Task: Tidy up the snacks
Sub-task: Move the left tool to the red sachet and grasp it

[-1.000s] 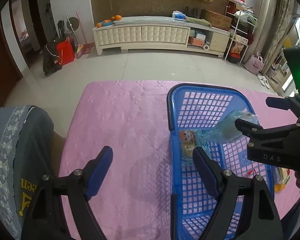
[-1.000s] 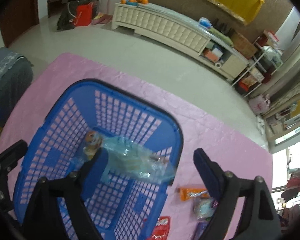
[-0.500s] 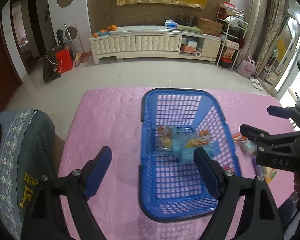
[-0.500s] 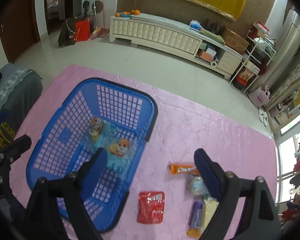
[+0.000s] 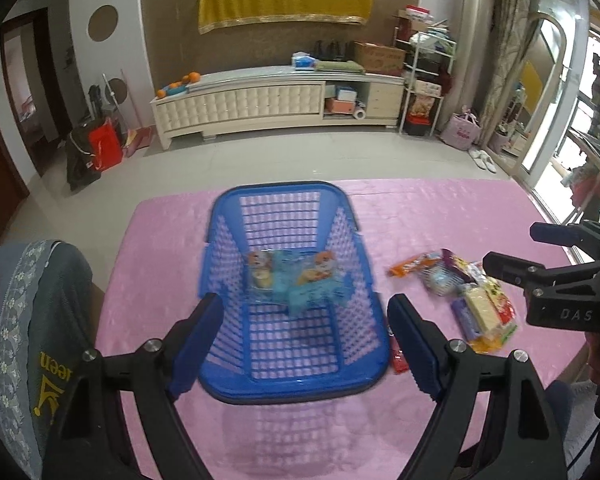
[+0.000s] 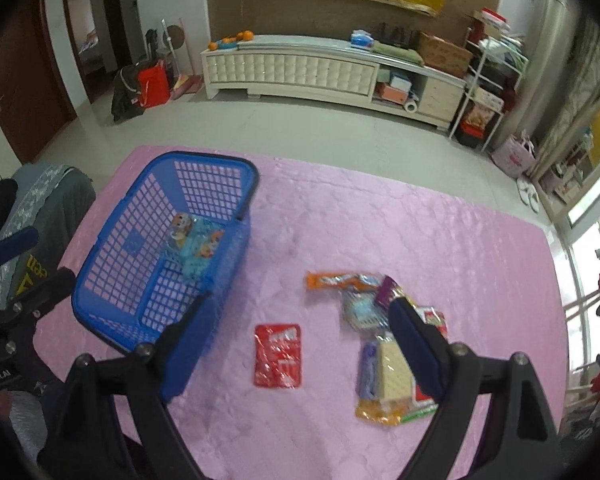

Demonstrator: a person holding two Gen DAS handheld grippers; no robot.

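Right wrist view shows a living room with a long white cabinet (image 6: pixel 300 68) behind a table under a pink cloth (image 6: pixel 380 224). On it stands the blue basket (image 6: pixel 140 280), one pale blue snack bag (image 6: pixel 196 244) lying inside, likely the sorting bin. Loose packets (image 6: pixel 384 336) and a red sachet (image 6: pixel 278 356) wait beside it. The right gripper (image 6: pixel 296 344) gapes wide above them; the left gripper (image 5: pixel 300 344), equally wide and empty, hovers over the basket.

Before you, a bright blue lattice basket (image 5: pixel 284 380) sits on a pink, mottled tablecloth (image 6: pixel 380 232); inside it, a pale blue packet (image 5: pixel 296 276) printed with orange cartoon faces. Your red foil packet (image 6: pixel 278 356) and orange wrapper (image 6: pixel 332 281) lie alongside. Blue pads (image 6: pixel 414 350) line black grippers.
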